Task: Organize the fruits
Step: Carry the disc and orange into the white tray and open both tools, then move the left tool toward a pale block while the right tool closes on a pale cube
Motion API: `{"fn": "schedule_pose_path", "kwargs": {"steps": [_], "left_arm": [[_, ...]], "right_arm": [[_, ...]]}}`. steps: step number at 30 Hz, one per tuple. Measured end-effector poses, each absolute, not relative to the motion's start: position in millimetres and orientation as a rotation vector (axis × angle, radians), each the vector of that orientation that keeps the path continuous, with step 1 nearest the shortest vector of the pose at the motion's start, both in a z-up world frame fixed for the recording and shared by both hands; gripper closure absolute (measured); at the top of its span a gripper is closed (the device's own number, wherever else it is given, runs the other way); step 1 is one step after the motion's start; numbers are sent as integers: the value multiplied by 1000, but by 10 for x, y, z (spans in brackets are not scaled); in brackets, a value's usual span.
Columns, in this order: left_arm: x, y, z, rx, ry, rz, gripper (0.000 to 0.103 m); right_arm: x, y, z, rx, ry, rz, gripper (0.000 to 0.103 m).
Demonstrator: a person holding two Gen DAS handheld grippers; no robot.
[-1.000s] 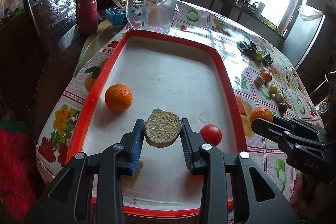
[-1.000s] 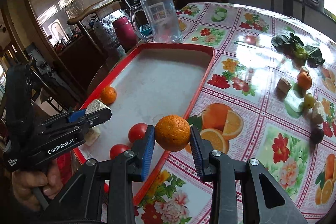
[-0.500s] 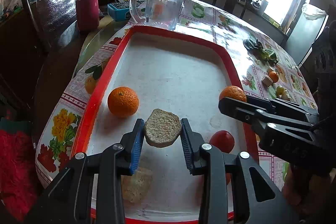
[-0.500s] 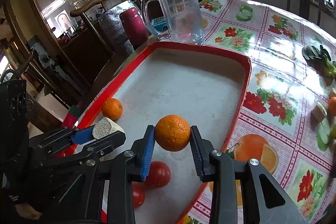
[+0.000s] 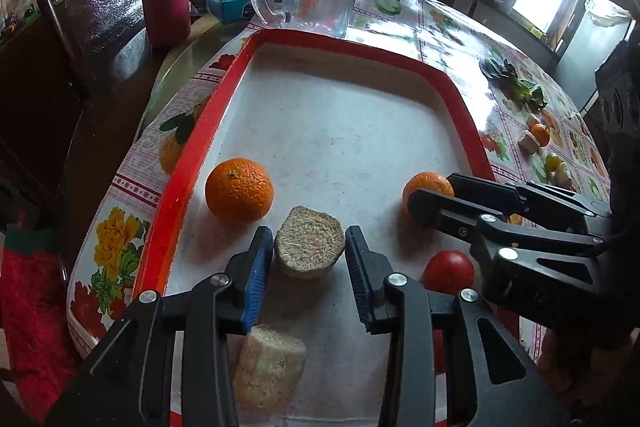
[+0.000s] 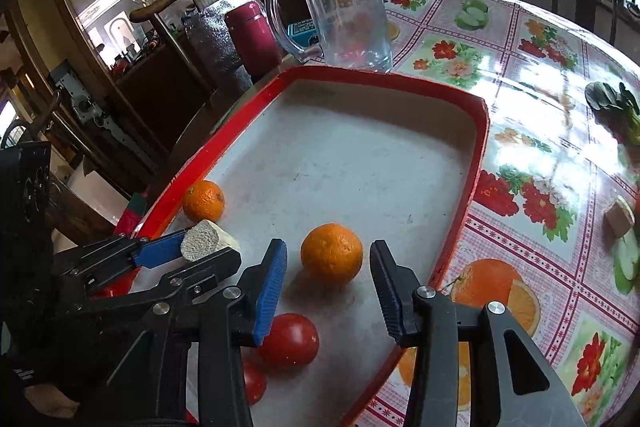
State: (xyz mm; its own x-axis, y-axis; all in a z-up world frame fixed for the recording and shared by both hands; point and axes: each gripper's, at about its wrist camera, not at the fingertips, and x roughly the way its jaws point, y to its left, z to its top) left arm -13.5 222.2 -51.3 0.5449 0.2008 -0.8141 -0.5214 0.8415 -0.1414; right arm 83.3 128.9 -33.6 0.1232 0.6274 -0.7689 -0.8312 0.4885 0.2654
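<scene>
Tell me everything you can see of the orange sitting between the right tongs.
The orange is round, bright, with dimpled peel, and looks whole. It rests on the pale floor of the red-rimmed tray, casting a shadow beneath. The right tongs stand open around it, a gap showing on each side, so nothing grips it. A tomato lies nearer the camera, apart from it. From the left view the tongs partly hide it.

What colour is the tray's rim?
Red, around a white floor; the tray rim shows best in the left wrist view.
</scene>
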Motion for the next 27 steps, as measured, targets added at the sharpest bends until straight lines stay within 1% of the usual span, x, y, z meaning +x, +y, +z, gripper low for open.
{"fn": "schedule_pose_path", "kwargs": {"steps": [2,9,12,27], "left_arm": [[-160,2215,-474,-391,888,449,62],[-148,2100,-333,-379,859,444,61],[-107,1981,-271,-361,844,430,58],[236,1458,-65,-292,827,325,58]], "right_arm": [[839,1183,-268,-232,956,1075,58],[917,707,-121,-160,930,1027,58],[971,467,-106,-139,929,996,58],[1377,-575,-214,-42,950,812,58]]}}
